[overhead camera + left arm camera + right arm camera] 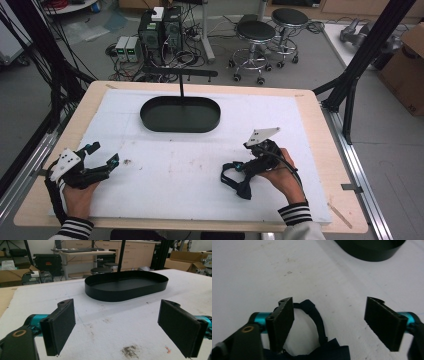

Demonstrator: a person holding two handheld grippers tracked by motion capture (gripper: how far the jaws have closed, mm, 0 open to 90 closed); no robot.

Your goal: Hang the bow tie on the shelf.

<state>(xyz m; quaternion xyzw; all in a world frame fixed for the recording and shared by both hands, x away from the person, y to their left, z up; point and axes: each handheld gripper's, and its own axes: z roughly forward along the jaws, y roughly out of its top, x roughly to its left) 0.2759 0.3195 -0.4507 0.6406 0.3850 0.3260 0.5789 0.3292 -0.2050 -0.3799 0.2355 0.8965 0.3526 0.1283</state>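
A dark navy bow tie with a looped strap lies on the white mat at the front right. My right gripper stands open right over it, low to the mat; in the right gripper view the strap loop curves up between the jaws beside the left one, and the bow sits at the bottom edge. My left gripper rests at the front left, open, with nothing between its pads. A black oval tray sits at the back centre, seen also ahead of the left gripper.
A thin black post with a crossbar rises behind the tray. A dark smudge marks the mat near the left gripper. The white mat covers most of the wooden table. Stools and computers stand on the floor beyond.
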